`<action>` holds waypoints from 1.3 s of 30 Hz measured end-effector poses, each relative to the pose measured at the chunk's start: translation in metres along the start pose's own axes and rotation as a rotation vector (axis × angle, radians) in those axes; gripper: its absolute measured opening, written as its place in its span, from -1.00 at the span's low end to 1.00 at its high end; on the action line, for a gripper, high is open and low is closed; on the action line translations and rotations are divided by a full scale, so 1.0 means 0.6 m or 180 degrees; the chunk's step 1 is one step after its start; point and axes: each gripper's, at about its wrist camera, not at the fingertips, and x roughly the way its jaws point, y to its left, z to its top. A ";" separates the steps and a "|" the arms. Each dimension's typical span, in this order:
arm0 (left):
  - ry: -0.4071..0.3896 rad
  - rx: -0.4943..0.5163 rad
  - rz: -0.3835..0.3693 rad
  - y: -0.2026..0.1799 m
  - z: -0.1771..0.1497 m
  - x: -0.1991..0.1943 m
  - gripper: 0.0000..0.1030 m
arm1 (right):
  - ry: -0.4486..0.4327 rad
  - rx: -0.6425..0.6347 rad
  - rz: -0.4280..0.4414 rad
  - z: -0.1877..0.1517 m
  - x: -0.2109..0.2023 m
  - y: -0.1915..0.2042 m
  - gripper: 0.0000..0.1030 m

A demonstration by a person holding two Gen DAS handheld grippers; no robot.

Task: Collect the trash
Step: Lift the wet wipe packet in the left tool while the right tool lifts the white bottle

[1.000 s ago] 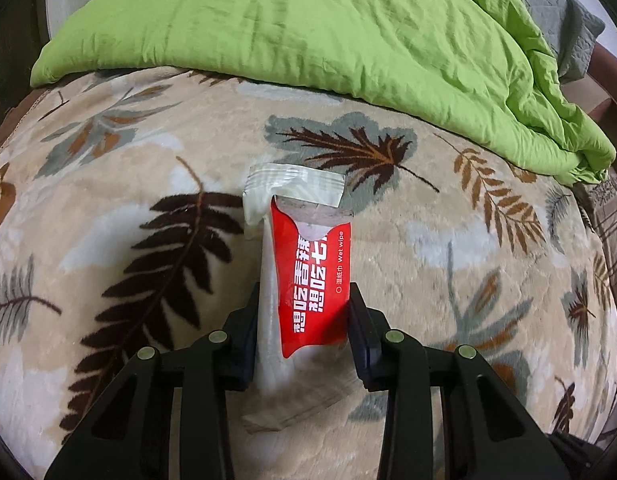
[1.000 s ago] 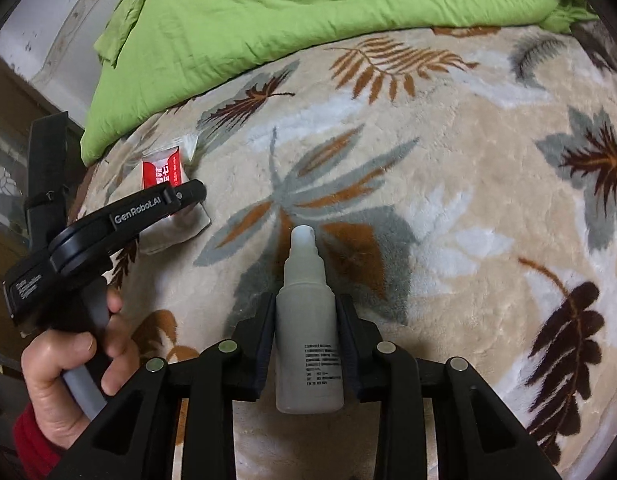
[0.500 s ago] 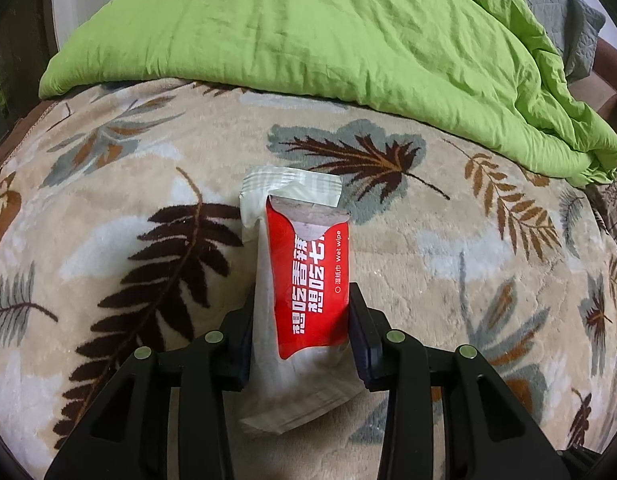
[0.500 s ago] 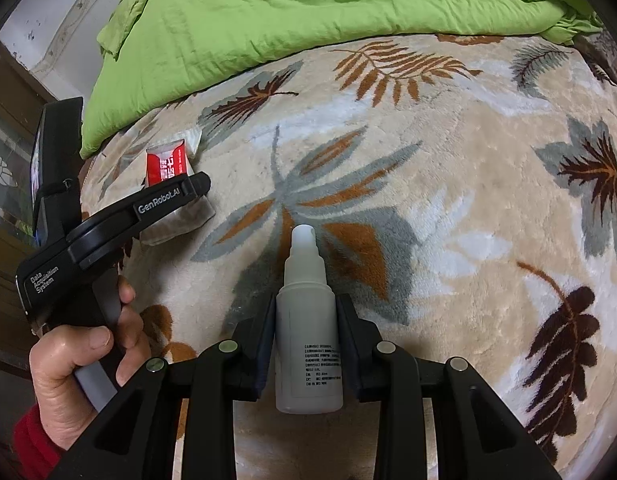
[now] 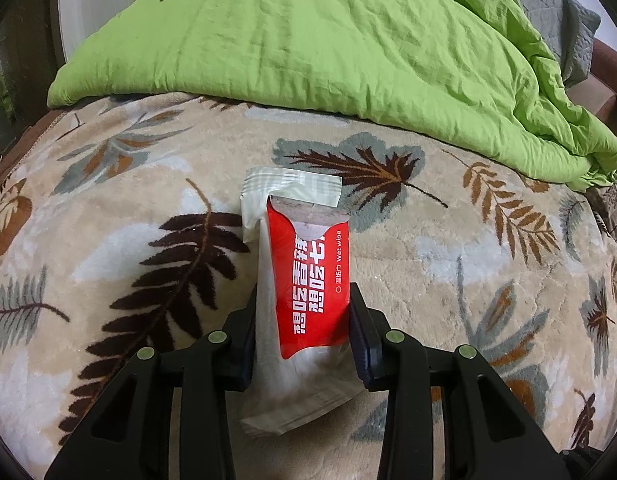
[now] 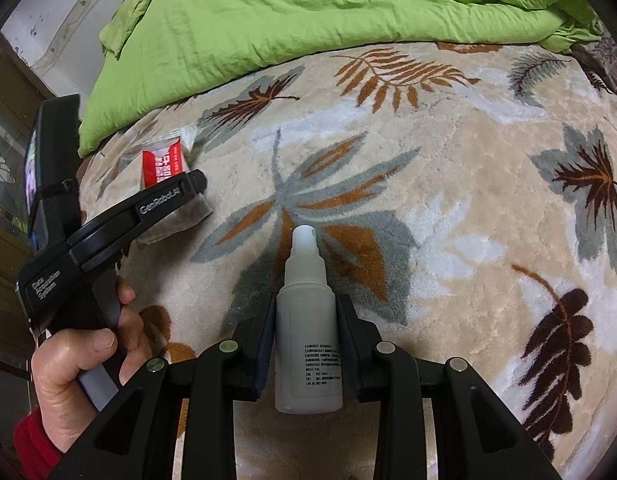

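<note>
Our left gripper [image 5: 302, 336] pinches the limp wet-wipe packets [image 5: 308, 280] mid-length (light, slippery film); our right gripper [image 6: 306, 344] clamps the rigid spray bottle [image 6: 307, 320].

The red wet wipe packet [image 5: 314, 280] carries large white Chinese characters running along its length, and beside them, in small white letters, the words "Wet wipe" after a small ring sign and a few tiny Chinese characters. In the right wrist view, the black left hand-held gripper [image 6: 188, 192] has "GenRobot.AI" printed on its finger and "Data Acquisition System" on its body. The white spray bottle [image 6: 308, 320] has a block of small grey print that is too small to read.
</note>
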 end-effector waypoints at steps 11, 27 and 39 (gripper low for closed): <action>-0.0205 0.0116 0.0180 -0.001 -0.022 -0.055 -0.29 | -0.0132 0.0025 0.0001 -0.010 -0.021 0.008 -0.37; -0.0370 0.0087 0.0270 0.014 -0.070 -0.143 -0.29 | -0.0311 -0.0068 -0.0132 -0.036 -0.052 0.029 -0.37; -0.0456 0.0172 0.0248 0.016 -0.128 -0.214 -0.29 | -0.0455 -0.0007 -0.0082 -0.069 -0.092 0.031 -0.37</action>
